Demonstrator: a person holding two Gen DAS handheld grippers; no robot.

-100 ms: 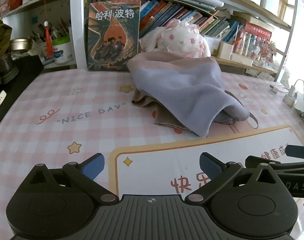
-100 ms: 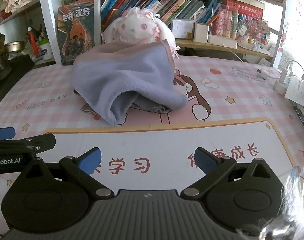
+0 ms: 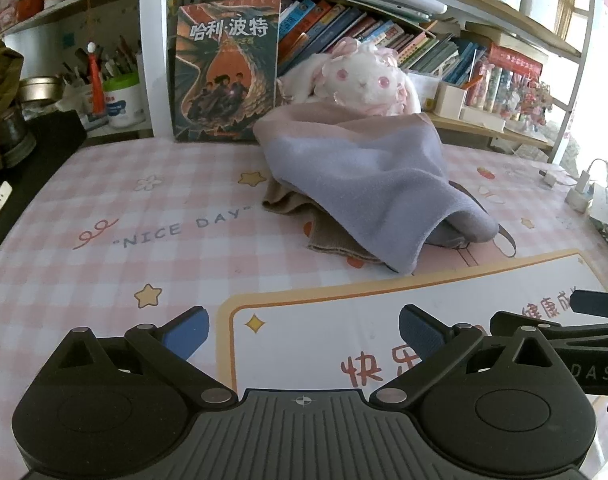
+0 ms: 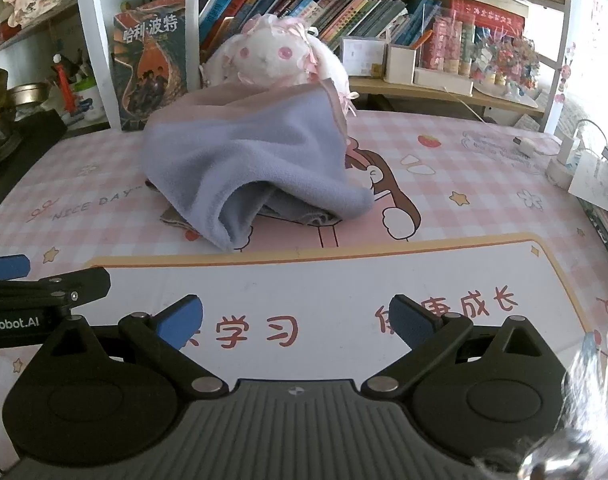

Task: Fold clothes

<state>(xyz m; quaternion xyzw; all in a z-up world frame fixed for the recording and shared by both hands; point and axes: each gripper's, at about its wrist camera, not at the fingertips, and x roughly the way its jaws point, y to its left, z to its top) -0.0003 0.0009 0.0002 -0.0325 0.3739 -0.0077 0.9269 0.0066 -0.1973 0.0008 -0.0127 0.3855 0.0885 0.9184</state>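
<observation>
Both grippers hovering low over near edge of counter (image 3: pixel 104 200), side by side. Left gripper (image 3: pixel 304 332) jaws spread wide, nothing between. Right gripper (image 4: pixel 296 320) jaws spread wide too, empty. Lavender fleece garment (image 3: pixel 368 184) heaped in a crumpled mound at far centre of counter, pink band along its top edge, draped over a beige cloth (image 3: pixel 324 236) showing beneath on the near-left. White plush rabbit (image 3: pixel 364 80) just behind the heap, against the bookshelf (image 3: pixel 384 32). Upright book (image 3: pixel 228 68) far left of the heap. Garment well apart from both grippers, untouched.
</observation>
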